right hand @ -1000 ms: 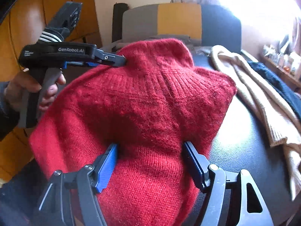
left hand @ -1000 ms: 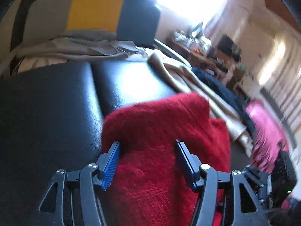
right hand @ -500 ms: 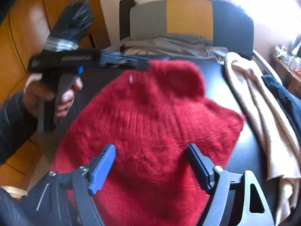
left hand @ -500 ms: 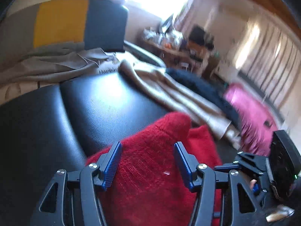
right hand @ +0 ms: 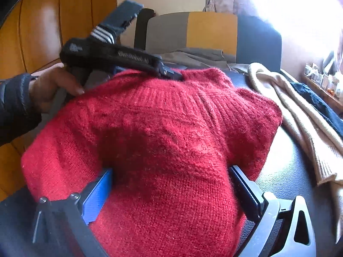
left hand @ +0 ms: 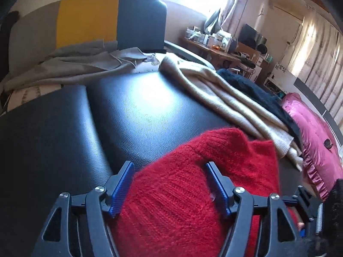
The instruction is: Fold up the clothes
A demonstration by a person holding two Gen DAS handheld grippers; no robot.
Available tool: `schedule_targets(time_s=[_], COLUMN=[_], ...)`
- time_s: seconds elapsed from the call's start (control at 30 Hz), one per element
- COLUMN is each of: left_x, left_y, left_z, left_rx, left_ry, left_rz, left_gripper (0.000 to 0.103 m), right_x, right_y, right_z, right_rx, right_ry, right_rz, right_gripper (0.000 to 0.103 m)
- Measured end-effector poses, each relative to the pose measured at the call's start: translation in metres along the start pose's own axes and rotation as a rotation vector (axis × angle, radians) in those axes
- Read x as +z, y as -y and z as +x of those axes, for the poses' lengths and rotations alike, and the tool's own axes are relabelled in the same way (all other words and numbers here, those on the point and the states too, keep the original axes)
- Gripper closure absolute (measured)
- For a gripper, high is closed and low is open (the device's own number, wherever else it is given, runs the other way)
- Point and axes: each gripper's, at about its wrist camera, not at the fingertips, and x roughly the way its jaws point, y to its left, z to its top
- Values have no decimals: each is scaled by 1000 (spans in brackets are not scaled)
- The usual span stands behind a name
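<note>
A red knit sweater [left hand: 193, 192] lies bunched on the black leather surface [left hand: 128, 111]. My left gripper [left hand: 169, 167] straddles its near edge. The jaws are opening, with the knit between the blue pads [left hand: 122, 186] and only loosely against them. In the right wrist view the sweater [right hand: 171, 128] fills the middle, ribbed collar at the far side. My right gripper [right hand: 171, 170] has its jaws opening very wide around the bulk of the sweater. A hand [right hand: 53, 85] in a dark sleeve holds the left tool over the collar.
A beige knit garment [left hand: 225, 98] and a dark blue one [left hand: 257, 90] lie along the right side, with a pink quilt [left hand: 310, 132] beyond. Grey cloth [left hand: 75, 66] is heaped before a grey, yellow and dark chair back [left hand: 85, 19]. Wooden panels [right hand: 42, 21] stand to the left.
Both pairs of jaws have spread wider around the red sweater. The sweater has sunk lower onto the black surface, and the left tool now sits over its collar.
</note>
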Motion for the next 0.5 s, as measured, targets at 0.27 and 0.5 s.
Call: schedule_targets(time_s=[0.27, 0.5], left_x=[-48, -136], left_y=[-21, 30], left_z=[-92, -112], left_rx=[-71, -133], left_ry=[121, 50], left_rz=[-204, -52], left_gripper=[35, 35], right_x=[2, -4], right_y=[2, -5], right_z=[2, -5], right_rx=[-13, -33], right_ry=[10, 11], right_rz=[10, 9], right_gripper=[0, 0])
